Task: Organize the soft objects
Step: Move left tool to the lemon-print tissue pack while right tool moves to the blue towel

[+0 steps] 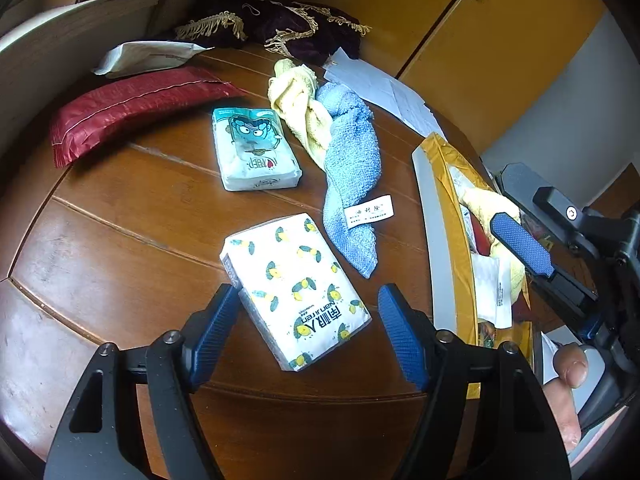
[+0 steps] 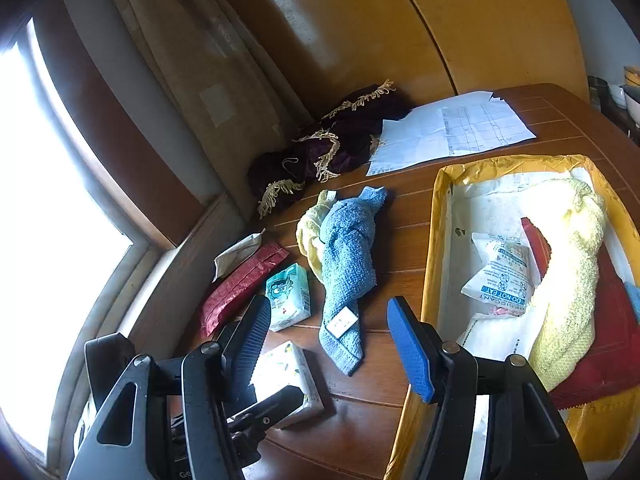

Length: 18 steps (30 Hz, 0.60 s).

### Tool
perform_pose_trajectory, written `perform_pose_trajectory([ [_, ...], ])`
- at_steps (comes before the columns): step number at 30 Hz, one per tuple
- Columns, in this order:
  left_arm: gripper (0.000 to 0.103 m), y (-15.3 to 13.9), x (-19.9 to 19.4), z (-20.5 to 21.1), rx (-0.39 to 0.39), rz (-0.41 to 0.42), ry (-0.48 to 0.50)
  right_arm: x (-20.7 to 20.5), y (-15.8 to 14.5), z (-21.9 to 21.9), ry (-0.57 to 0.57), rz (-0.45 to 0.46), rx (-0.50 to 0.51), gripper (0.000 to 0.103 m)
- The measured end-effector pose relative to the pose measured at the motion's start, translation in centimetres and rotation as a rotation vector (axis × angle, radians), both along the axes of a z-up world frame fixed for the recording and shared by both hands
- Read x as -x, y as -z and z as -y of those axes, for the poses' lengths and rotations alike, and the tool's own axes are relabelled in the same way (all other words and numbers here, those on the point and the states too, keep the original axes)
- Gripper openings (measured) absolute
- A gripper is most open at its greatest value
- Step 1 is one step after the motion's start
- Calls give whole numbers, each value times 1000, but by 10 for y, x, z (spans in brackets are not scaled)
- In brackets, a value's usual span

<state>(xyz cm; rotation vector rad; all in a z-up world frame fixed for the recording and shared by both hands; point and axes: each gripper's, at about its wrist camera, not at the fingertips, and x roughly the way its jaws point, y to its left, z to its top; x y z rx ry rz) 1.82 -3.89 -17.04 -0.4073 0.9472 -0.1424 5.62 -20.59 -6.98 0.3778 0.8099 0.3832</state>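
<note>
Right now your left gripper (image 1: 308,320) is spread wide around the lemon-print tissue pack (image 1: 296,292) on the wooden table (image 1: 120,240); one blue pad (image 1: 218,320) sits against the pack's long edge, while the other pad stands clear of it. Take that pack as your landmark. Just beyond it lies the blue towel (image 1: 352,184), twisted together with a yellow towel (image 1: 298,108) at its far end. Also beyond the pack, to the towel's left, is a cartoon-print tissue pack (image 1: 256,148), and farther still a dark red pouch (image 1: 132,108) and a white packet (image 1: 148,56). To the pack's right stands the yellow-lined tray (image 2: 436,240), already holding a pale yellow towel (image 2: 572,276), a desiccant sachet (image 2: 500,276) and something red that may be another pouch, though it is mostly covered. Your right gripper (image 2: 332,344) hangs with its fingers apart and nothing between them, above the table between the landmark pack and the tray. Your thumb (image 1: 570,364) shows at the right edge of the left wrist view.
</note>
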Motion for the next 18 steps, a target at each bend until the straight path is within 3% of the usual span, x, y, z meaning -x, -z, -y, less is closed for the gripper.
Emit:
perform_pose_trajectory([
  [6,72,0,-20,11,-92,13,-6,0,0,2,8,-4,-2,64],
  [18,72,-1,-11,16,-121,17,13,-2,4,4,19,-21,-3,64],
])
